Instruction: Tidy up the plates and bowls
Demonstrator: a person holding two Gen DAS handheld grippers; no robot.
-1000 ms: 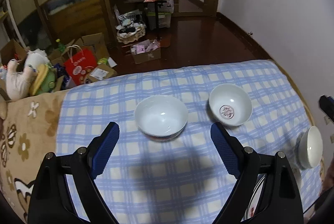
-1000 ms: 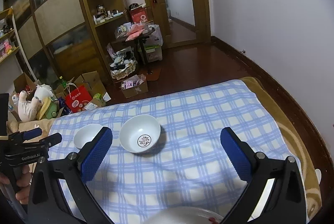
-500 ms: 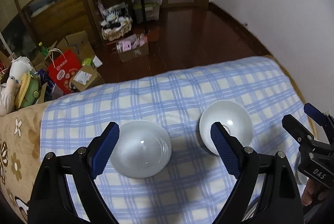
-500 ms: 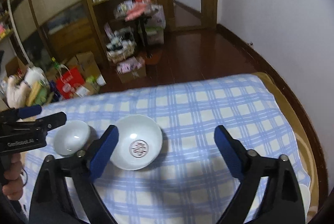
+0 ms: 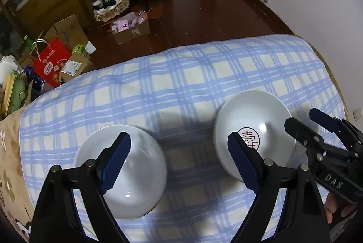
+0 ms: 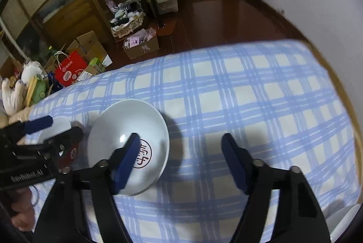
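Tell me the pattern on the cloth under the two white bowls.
The cloth is a blue-and-cream check, a plaid of pale blue stripes; the right wrist view shows it best.

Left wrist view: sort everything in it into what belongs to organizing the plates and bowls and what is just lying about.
Part of the job:
- plain white bowl
- red-stamped bowl
- left gripper, closing, pads on nothing yet
- right gripper, closing

Just lying about:
- checked blue cloth
- red paper bag
- cardboard boxes
- wicker basket

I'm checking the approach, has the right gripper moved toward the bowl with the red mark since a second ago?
Yes. The right gripper has come down toward the marked bowl; one closing finger now overlaps its rim.
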